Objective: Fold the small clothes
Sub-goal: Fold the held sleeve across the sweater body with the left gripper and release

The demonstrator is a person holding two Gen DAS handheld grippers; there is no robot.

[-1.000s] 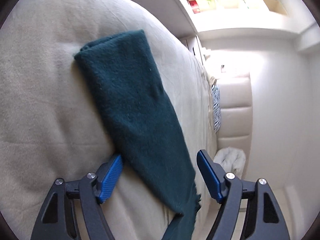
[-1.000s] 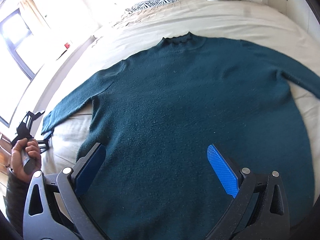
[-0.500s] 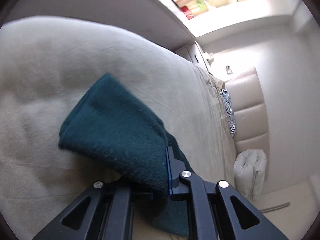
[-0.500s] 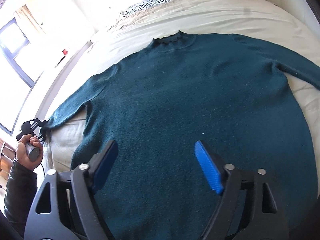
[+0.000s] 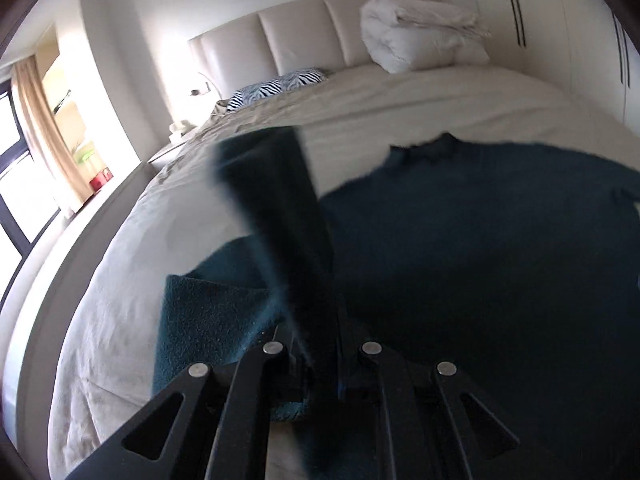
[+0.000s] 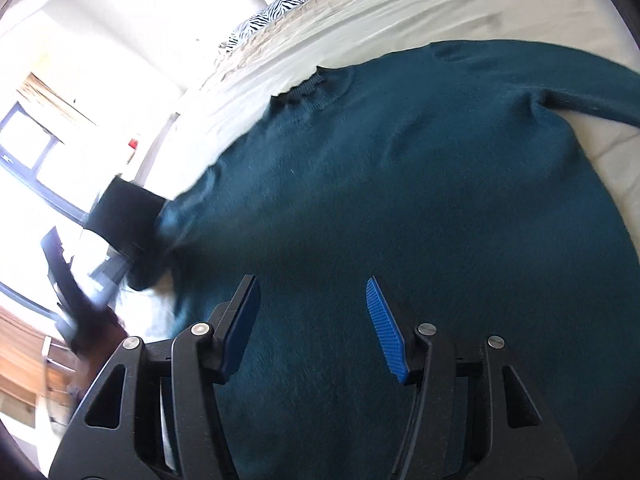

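Sweater [image 6: 420, 200] lies flat on the bed [image 6: 460, 4], soft and floppy. Your left gripper [image 5: 320, 344] pinches its left sleeve [image 5: 276, 216]; your right gripper [image 6: 312, 320], jaws closing, hovers over the near hem, a good hold.

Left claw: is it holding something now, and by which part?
Yes. The left claw is shut on the dark teal knitted sweater, gripping the sleeve near its cuff end, lifted off the cream bed sheet.

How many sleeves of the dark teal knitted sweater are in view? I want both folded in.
2. One sleeve is pinched in the left gripper, lifted over the cream bedsheet. The other sleeve lies flat, stretching to the right edge of the right wrist view.
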